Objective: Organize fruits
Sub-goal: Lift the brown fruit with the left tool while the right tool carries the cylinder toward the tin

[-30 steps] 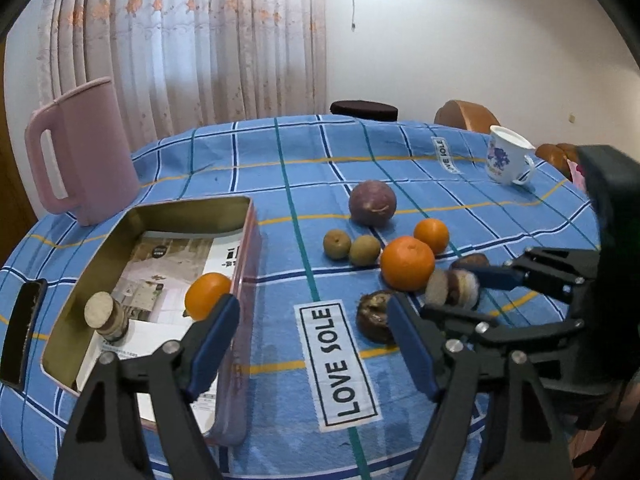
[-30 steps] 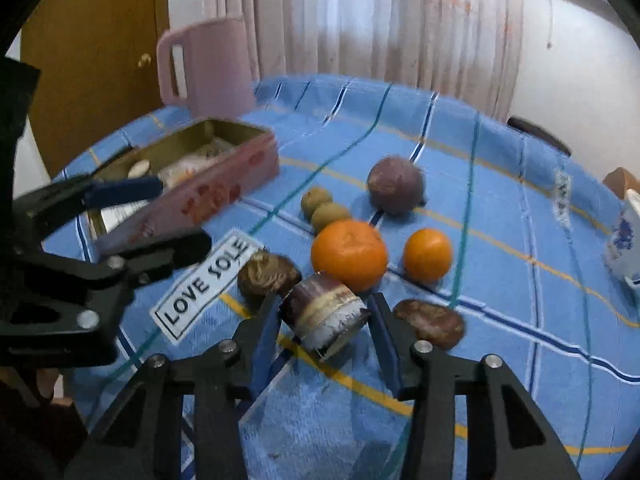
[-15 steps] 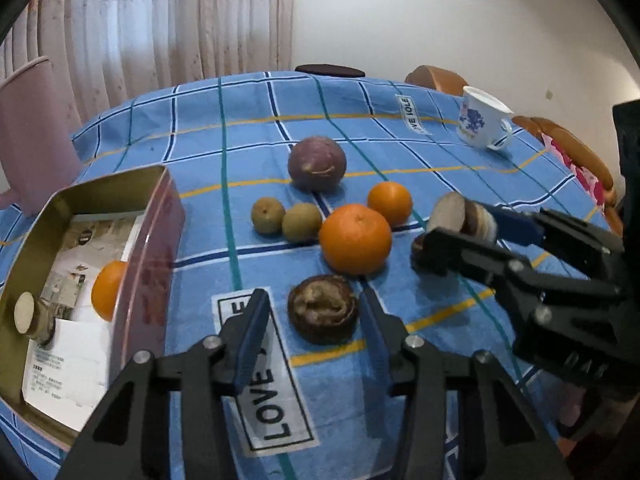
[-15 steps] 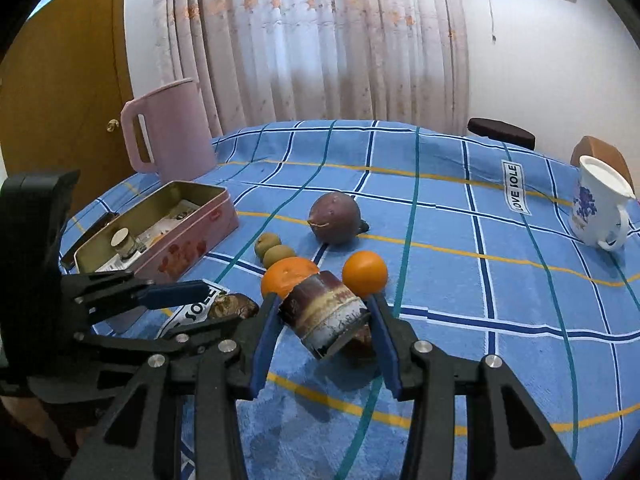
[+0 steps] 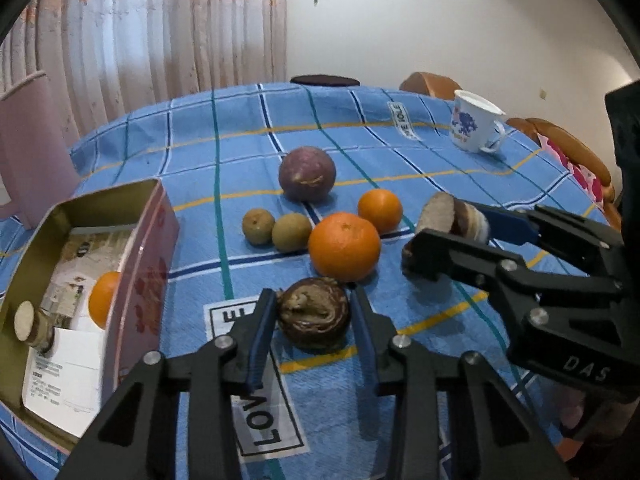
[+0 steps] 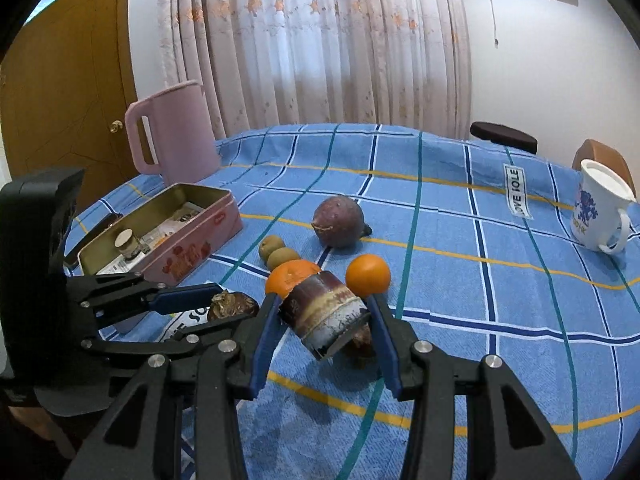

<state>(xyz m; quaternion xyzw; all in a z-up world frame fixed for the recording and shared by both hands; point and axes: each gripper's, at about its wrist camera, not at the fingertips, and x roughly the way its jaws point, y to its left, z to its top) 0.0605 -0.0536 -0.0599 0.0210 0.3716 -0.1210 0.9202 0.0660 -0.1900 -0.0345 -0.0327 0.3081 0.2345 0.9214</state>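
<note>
My left gripper (image 5: 313, 314) has closed around a brown wrinkled fruit (image 5: 313, 312) that sits on the blue checked cloth. My right gripper (image 6: 326, 316) is shut on a brown cut piece of cane (image 6: 324, 314) and holds it above the table; it also shows in the left wrist view (image 5: 450, 216). A big orange (image 5: 344, 246), a small orange (image 5: 380, 210), two small brown-green fruits (image 5: 276, 226) and a purple round fruit (image 5: 306, 174) lie just beyond. A pink tin box (image 5: 148, 264) at left holds an orange (image 5: 103, 298) and a cane piece (image 5: 30, 324).
A pink jug (image 6: 172, 132) stands behind the tin. A white mug (image 6: 598, 210) with blue print stands at the far right. Another dark fruit (image 6: 360, 344) lies under the held cane piece. Chairs stand beyond the table's far edge.
My left gripper moved right and forward from the tin to the brown wrinkled fruit and closed on it. My right gripper lifted the cane piece off the table.
</note>
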